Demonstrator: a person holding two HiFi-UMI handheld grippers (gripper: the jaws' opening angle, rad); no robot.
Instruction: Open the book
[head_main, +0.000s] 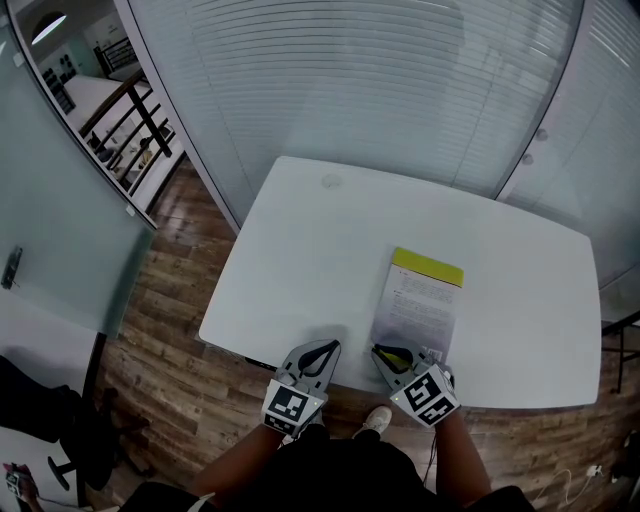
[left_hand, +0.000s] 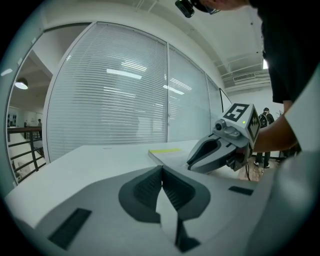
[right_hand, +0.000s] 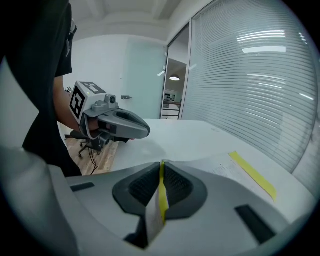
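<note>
- White worktop (head_main: 320, 240) on a wood floor (head_main: 170, 330), with a glass wall with blinds (head_main: 350, 90) behind it.
- Book (head_main: 420, 305) lies flat on the worktop, near the front edge and right of centre. The cover is pale with print and has a yellow band across the far end.
- Right gripper (head_main: 386, 353) is at the book's near left corner. In the right gripper view its fingers (right_hand: 142, 187) are clenched on a thin yellow-and-white leaf, the book's cover edge, which is pinched upright between the pads.
- The rest of the book (right_hand: 245, 172) lies flat ahead and to the right of that grip.
- Left gripper (head_main: 326, 347) is just left of the book, beside the right gripper and not touching the book. It sits low over bare worktop.
- Left fingers (left_hand: 145, 187) are clenched together with nothing between them.
- The person's shoe (head_main: 377, 420) shows below the worktop's front edge.
</note>
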